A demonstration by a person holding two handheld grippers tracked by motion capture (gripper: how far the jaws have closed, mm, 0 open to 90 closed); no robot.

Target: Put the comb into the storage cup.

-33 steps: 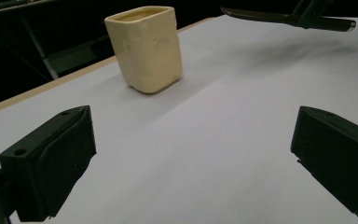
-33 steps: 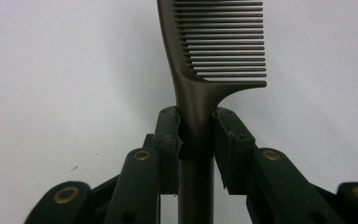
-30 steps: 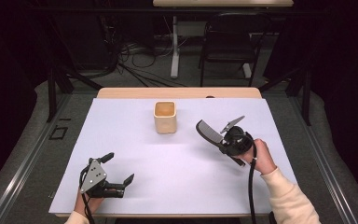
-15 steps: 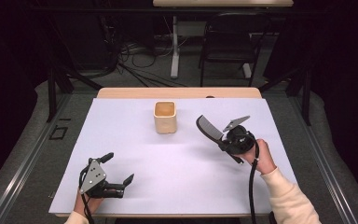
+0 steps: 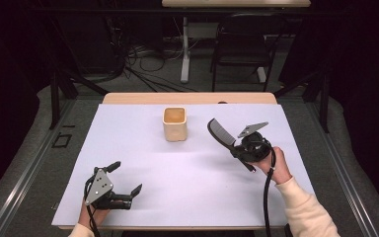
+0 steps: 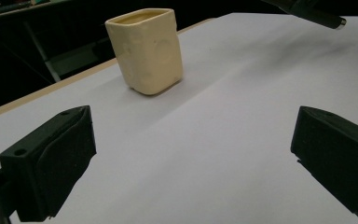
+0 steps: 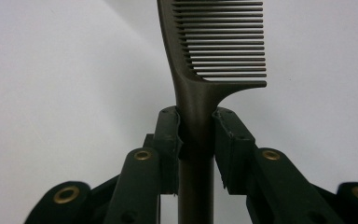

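Here, in the high view, the right gripper stood right of centre in the frame, held above the white table and clamped on a dark comb, whose toothed end slanted toward the upper left of the picture. In the right gripper view, the two jaws pressed against the comb's handle from either side, with the teeth pointing toward the right edge of the frame. A cream cup stood upright in the upper middle of the high view, just left of the comb and apart from it. The left gripper rested in the lower left of that view, its jaws spread wide with nothing between them. In the left gripper view, the cup appeared at the upper left, well beyond the two parted jaws, and the comb's handle tip entered at the upper right corner.
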